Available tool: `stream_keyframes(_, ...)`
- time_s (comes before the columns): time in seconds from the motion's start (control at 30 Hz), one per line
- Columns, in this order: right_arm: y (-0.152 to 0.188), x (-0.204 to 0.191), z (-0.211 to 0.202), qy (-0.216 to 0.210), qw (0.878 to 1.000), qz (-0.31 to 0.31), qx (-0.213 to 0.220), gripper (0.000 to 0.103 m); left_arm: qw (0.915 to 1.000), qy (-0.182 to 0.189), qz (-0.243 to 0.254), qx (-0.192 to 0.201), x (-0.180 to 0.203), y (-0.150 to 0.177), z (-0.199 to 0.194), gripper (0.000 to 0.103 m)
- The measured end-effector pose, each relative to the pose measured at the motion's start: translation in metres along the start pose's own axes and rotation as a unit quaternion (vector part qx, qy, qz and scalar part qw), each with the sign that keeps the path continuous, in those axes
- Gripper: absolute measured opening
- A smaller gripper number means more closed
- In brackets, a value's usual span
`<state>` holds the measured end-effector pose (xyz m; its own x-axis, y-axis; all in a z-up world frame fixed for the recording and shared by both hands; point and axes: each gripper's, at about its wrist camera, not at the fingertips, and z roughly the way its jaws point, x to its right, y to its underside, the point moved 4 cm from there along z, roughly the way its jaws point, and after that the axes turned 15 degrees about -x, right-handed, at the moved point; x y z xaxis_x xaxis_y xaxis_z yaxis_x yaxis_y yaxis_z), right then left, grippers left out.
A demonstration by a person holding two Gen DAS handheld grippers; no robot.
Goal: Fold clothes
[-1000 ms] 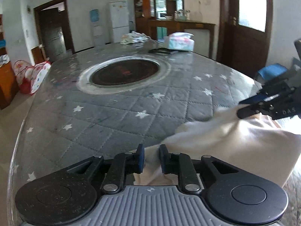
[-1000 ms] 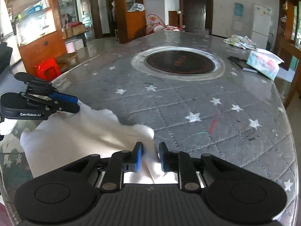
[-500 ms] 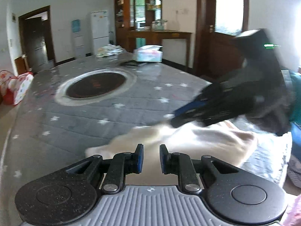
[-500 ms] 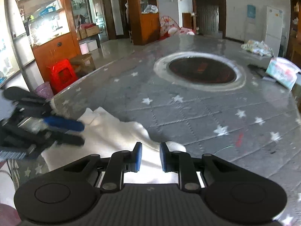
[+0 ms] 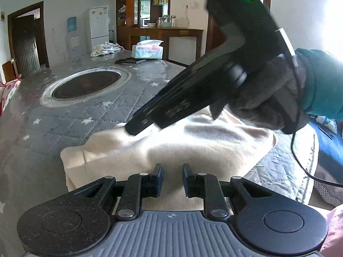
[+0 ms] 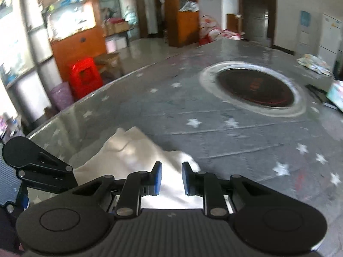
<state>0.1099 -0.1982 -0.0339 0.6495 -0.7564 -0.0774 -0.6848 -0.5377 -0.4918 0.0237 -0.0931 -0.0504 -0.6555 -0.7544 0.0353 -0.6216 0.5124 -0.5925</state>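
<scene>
A cream-coloured garment [image 5: 193,147] lies bunched in soft folds at the near edge of the table [image 5: 103,111], one rounded corner poking out toward the middle and the rest trailing back to the rim. In the right wrist view the same cloth [image 6: 137,156] shows as a pale heap with a small peaked corner at its far end.

The left gripper [image 5: 171,180] sits low over the near side of the cloth, its blue-padded jaws parted with fabric visible through the gap; nothing is pinched between them. The right gripper [image 5: 137,128] slants down from the upper right, its black tip pressed onto the top of the cloth near the far fold. From its own camera the right gripper [image 6: 171,178] has its jaws spread apart too, with cloth lying beneath and between them but not gripped. A gloved hand [image 5: 268,100] with a teal sleeve [image 5: 321,85] holds its handle, and a thin black cable [image 5: 300,162] hangs from it.

The table wears a grey quilted cover with white stars under a glossy sheet, and a round dark burner [image 5: 85,84] ringed in metal is set into its middle. Well beyond that sit a tissue box [image 5: 148,50], a flat dark object [image 5: 128,60] just beside it, and a crumpled cloth [image 5: 105,48]. A white fridge [image 5: 98,26] stands against the back wall, and a red stool [image 6: 84,78] stands on the floor off the table's other side.
</scene>
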Motion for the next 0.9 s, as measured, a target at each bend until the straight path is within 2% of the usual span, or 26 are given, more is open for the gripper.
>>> stream_keyframes(0.23, -0.017, 0.001, 0.024, -0.003, 1.0, 0.013, -0.011, 0.02, 0.9999, 0.008, -0.012, 0.005, -0.003, 0.004, 0.0, 0.023)
stream_keyframes(0.47, -0.024, 0.006, 0.023, -0.014, 1.0, 0.025, -0.011, 0.021, 0.9995, 0.014, -0.024, 0.01, -0.006, 0.004, -0.001, 0.027)
stream_keyframes(0.57, -0.02, 0.008, 0.008, -0.015, 1.0, 0.026, 0.0, 0.023, 0.9994, 0.016, -0.03, 0.01, -0.008, 0.003, -0.004, 0.033)
stream_keyframes(0.73, -0.003, 0.013, -0.021, -0.006, 1.0, 0.027, 0.015, 0.023, 0.9991, 0.001, -0.039, 0.018, -0.018, -0.007, -0.012, 0.033)
stream_keyframes(0.9, 0.022, 0.024, -0.039, 0.006, 0.999, 0.045, 0.02, 0.023, 0.9959, -0.007, -0.086, 0.026, -0.045, -0.022, -0.012, 0.033)
